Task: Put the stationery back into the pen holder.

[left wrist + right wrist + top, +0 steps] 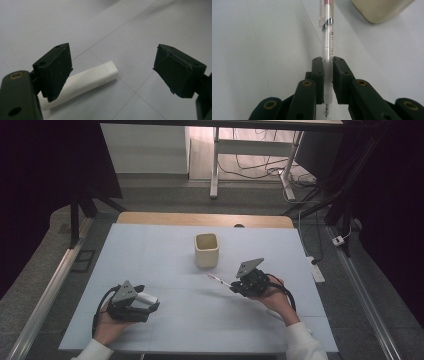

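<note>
Your right tongs hold a pen; your left tongs are spread wide over a white bar.

Your right tongs (327, 75) are clamped on the frosted grip of a clear pen (327, 37), and the pen sticks straight out ahead of them, toward the cream cup (206, 249) just beyond and a bit to the side. Your left tongs (112, 72) are wide apart above the counter (165, 255), gripping nothing. A white bar (82, 83), maybe an eraser or a capped marker, lies flat on the counter between them, closer to the left jaw.
</note>
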Tool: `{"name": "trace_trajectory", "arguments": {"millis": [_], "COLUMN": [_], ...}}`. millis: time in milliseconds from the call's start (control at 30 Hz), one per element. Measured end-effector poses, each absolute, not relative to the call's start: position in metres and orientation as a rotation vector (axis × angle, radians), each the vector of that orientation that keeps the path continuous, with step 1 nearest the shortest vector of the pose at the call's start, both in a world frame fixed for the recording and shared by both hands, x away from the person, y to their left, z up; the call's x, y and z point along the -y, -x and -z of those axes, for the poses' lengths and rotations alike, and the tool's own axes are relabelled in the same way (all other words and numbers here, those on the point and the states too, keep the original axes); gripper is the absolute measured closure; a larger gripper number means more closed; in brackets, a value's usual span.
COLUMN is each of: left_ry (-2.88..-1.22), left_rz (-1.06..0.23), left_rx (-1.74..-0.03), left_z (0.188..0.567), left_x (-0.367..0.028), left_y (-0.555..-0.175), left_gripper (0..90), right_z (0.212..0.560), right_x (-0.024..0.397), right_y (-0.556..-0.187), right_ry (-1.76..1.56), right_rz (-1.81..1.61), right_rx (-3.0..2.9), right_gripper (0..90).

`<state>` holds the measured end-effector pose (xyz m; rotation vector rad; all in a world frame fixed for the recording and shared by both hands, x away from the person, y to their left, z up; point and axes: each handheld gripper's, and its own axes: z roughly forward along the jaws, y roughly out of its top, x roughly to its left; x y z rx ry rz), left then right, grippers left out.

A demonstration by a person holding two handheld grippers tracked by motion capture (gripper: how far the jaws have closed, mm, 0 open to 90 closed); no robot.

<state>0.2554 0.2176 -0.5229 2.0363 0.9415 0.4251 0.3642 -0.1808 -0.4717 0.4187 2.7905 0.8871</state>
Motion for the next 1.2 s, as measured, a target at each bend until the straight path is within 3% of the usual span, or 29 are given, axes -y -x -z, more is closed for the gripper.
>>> {"name": "trace_trajectory", "arguments": {"millis": [667, 1200], "left_ry": [-2.074, -2.192], "left_rz": [-0.450, -0.451], "left_rx": [-0.865, -0.703], "left_z": [0.493, 0.473], "left_x": [-0.195, -0.143], "left_y": [-0.265, -0.288], "left_gripper": [15.9, 16.6], "right_z": [0.466, 0.464], "right_x": [0.173, 0.167], "right_y": [-0.357, -0.350], "right_ry": [-0.352, -0.328], "right_rz": [-0.949, -0.966], "right_rx": [-2.807, -2.817], "right_gripper": [79.4, 79.4]}}
